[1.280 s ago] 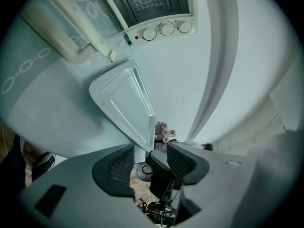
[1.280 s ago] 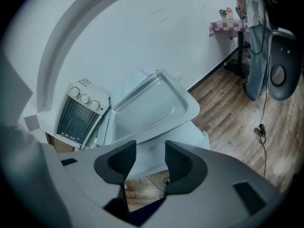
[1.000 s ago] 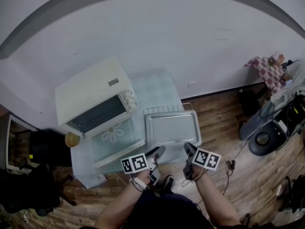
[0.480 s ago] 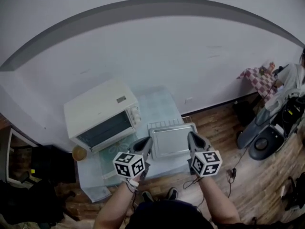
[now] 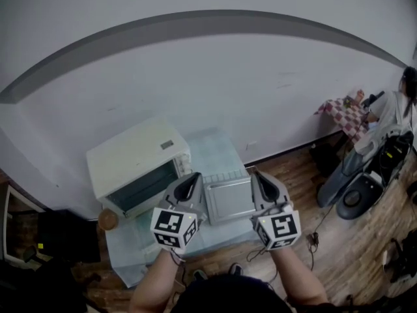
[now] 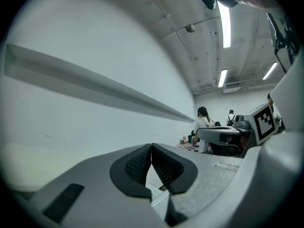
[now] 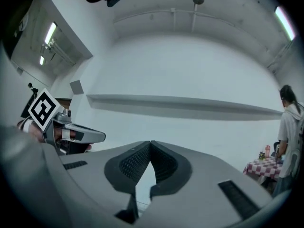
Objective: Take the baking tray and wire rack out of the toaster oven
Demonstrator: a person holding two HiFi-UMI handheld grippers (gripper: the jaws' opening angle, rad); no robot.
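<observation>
While both grippers hang shut and empty, the left gripper [image 5: 193, 179] and right gripper [image 5: 256, 177] each with its two jaws pressed together, one baking tray [image 5: 229, 200] lies on the table [image 5: 214, 150] below. It sits between the two sets of fingertips, by the table's right edge, just beside the one toaster oven [image 5: 135, 163] at the left rear corner.

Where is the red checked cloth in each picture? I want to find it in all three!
Head view: the red checked cloth is at the far right, against the wall's foot.
Left gripper view: tiny and far away, just right of the middle.
Right gripper view: bottom right, beside a standing person, at.
Shared landmark: the long grey wall band runs toward the cloth in all three.
</observation>
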